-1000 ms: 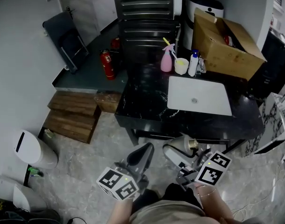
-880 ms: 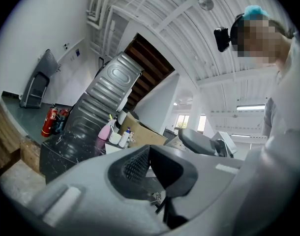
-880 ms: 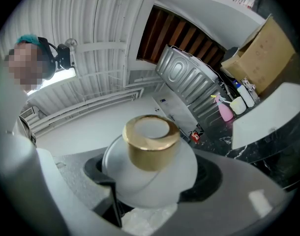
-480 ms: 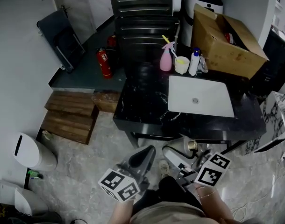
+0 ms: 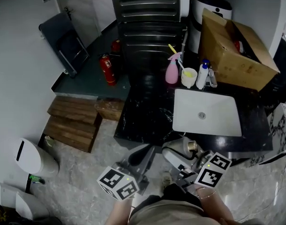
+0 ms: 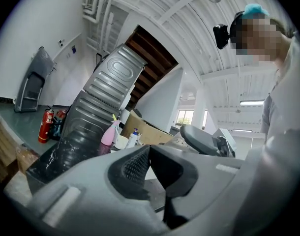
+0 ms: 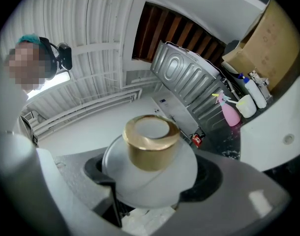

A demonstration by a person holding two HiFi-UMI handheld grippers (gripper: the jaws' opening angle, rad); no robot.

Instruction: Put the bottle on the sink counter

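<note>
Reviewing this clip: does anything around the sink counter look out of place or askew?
Yes: an open cardboard box sits tilted at the sink counter's far right corner, beside the basin. Nothing looks spilled or broken. The bottle is in the right hand-held gripper, not on the counter.

Place: washing corner in a workshop-like building
Sink: white basin (image 5: 190, 109) set in a black stone counter (image 5: 143, 111), pink spray bottle (image 5: 171, 72) behind it
Other signs: fire extinguisher (image 5: 107, 69), cardboard box (image 5: 227, 60)

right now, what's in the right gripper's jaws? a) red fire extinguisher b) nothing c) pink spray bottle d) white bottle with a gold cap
D: the right gripper view shows the right gripper with its jaws shut on the white bottle, its gold cap pointing outward.
</note>
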